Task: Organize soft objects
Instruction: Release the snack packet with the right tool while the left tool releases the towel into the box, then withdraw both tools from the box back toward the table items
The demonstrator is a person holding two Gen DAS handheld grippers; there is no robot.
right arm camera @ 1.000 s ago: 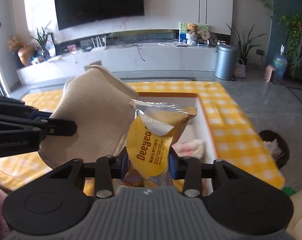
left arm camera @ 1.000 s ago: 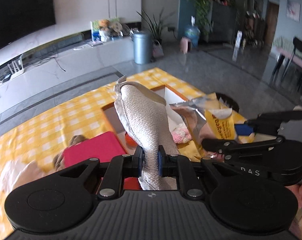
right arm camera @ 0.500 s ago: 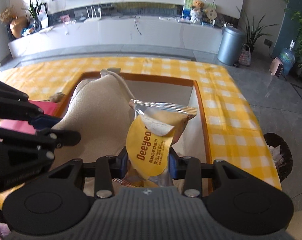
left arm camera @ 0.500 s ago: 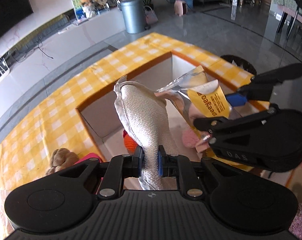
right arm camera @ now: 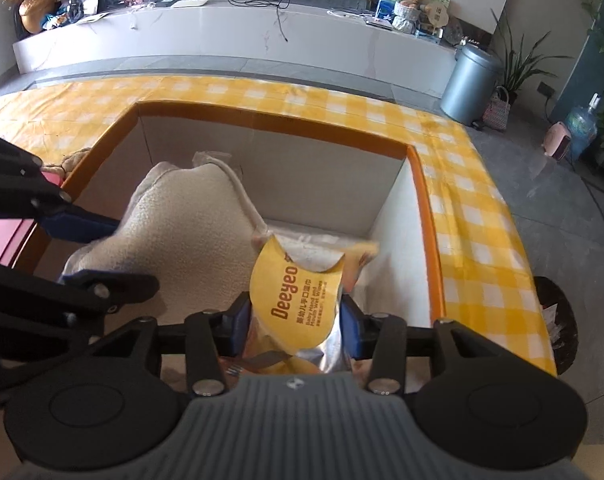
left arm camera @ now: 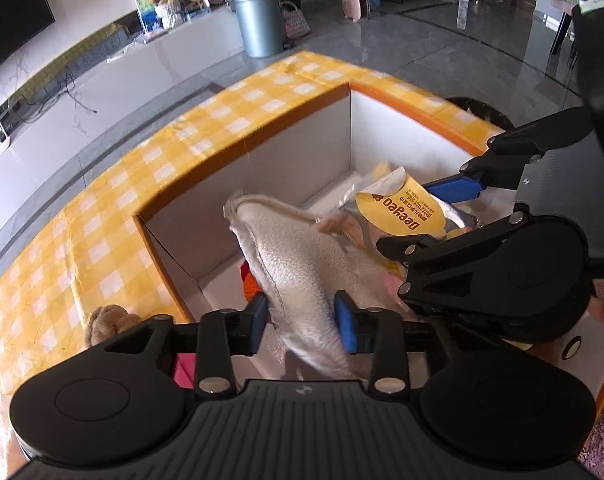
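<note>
A beige fleece cushion (left arm camera: 302, 256) hangs inside the white box with the orange rim (left arm camera: 286, 116). My left gripper (left arm camera: 303, 318) has its jaws parted around the cushion, which slips down between them. It also shows in the right wrist view (right arm camera: 182, 236). My right gripper (right arm camera: 294, 328) holds a yellow-and-silver Deeyeo wipes pack (right arm camera: 298, 300) low inside the box (right arm camera: 425, 216); its jaws look slightly parted. The pack also shows in the left wrist view (left arm camera: 401, 208).
The box stands on a yellow checked cloth (left arm camera: 102, 216). An orange item (left arm camera: 249, 282) lies on the box floor. A brown plush toy (left arm camera: 104, 322) and a pink item (left arm camera: 182, 370) lie outside its left wall. A dark bin (right arm camera: 557, 320) stands beside the table.
Both grippers have moved down into the box with their objects. My left gripper's jaws have opened and the cushion tilts and sags. My right gripper's jaws have widened a little around the pack.
</note>
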